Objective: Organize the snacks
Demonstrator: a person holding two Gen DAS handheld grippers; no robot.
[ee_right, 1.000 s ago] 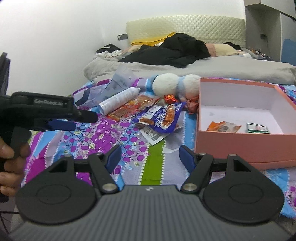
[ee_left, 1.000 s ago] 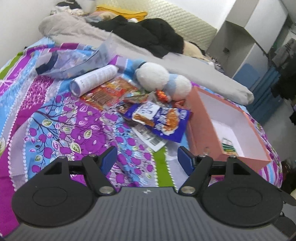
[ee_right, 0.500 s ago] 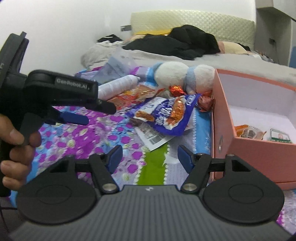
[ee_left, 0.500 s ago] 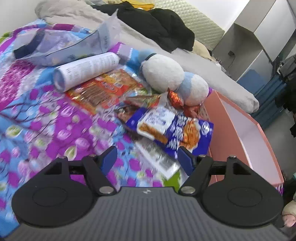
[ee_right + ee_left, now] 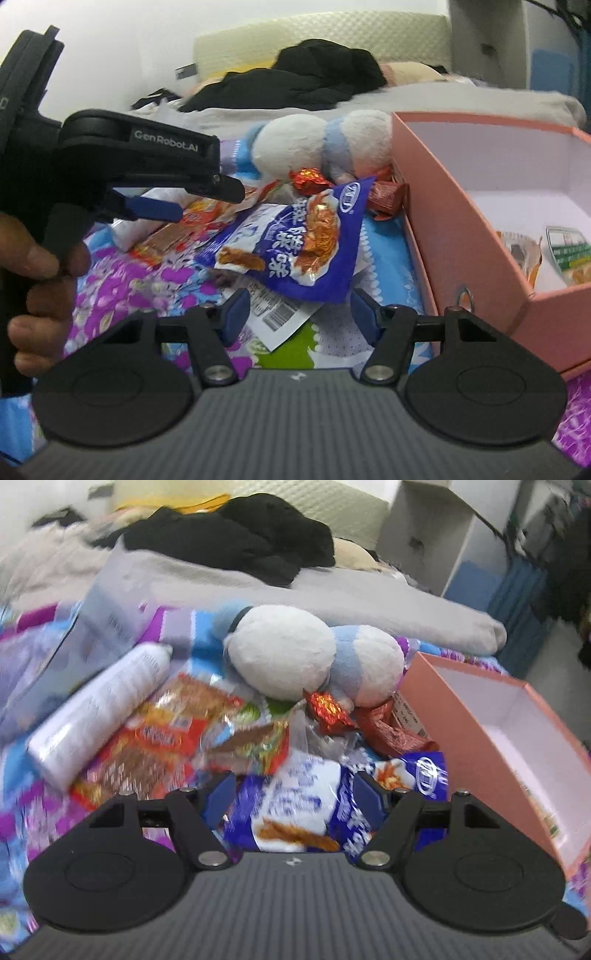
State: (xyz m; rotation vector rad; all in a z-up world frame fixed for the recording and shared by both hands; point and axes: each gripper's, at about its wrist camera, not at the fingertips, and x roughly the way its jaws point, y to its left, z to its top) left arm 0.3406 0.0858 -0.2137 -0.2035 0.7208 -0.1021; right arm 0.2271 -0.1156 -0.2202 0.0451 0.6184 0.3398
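Observation:
A pile of snacks lies on the patterned bedspread. A blue snack bag lies nearest, with an orange-red packet, a red foil candy and a dark red wrapper behind it. A pink open box stands to the right and holds two small packets. My left gripper is open, its fingers on either side of the blue bag. It shows in the right wrist view too. My right gripper is open just short of the blue bag's near corner.
A white and blue plush toy lies behind the snacks. A white cylindrical bottle and a clear plastic bag lie at the left. Grey bedding with black clothes covers the far bed. A printed paper slip lies under the blue bag.
Both grippers have moved forward toward the snack pile. My left gripper now straddles the blue bag; the right has closed in on its near corner. Both stayed open.

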